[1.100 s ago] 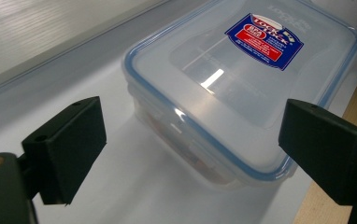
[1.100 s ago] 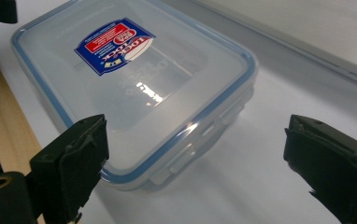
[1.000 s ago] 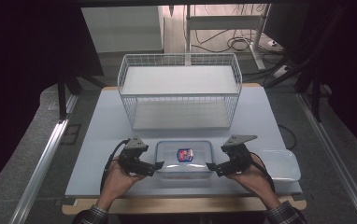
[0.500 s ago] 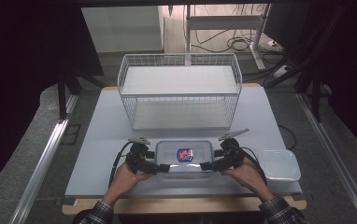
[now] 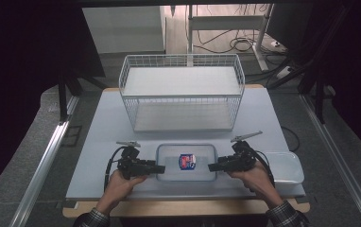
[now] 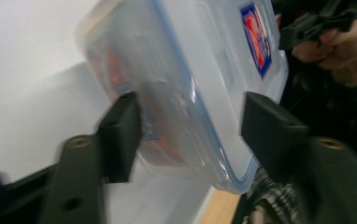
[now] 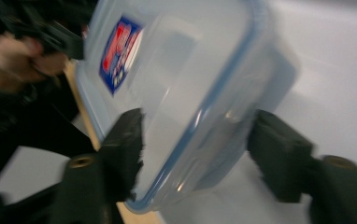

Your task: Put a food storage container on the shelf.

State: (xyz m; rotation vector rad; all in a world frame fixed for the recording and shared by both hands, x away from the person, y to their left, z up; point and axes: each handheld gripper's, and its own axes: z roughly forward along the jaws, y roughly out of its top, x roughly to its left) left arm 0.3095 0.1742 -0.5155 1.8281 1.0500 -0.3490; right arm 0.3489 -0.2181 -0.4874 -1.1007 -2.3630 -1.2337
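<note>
A clear lidded container (image 5: 186, 162) with a red and blue label lies at the front middle of the pale table (image 5: 103, 142). My left gripper (image 5: 159, 168) is at its left end and my right gripper (image 5: 213, 167) at its right end. In the left gripper view the jaws of the left gripper (image 6: 190, 112) straddle the container (image 6: 204, 60), one pad on the lid side, the other on the base side. The right gripper (image 7: 197, 126) clamps the container (image 7: 190, 70) the same way. Both pairs of jaws have just been closing onto it.
A white wire basket (image 5: 182, 92) stands behind the container at the back of the table. A second clear tub (image 5: 286, 166) sits at the front right, beside my right hand. Metal rails run along both sides of the table.
Both grippers moved inward from beside the container to its two ends. Their jaws went from wide apart to closed against the container.
</note>
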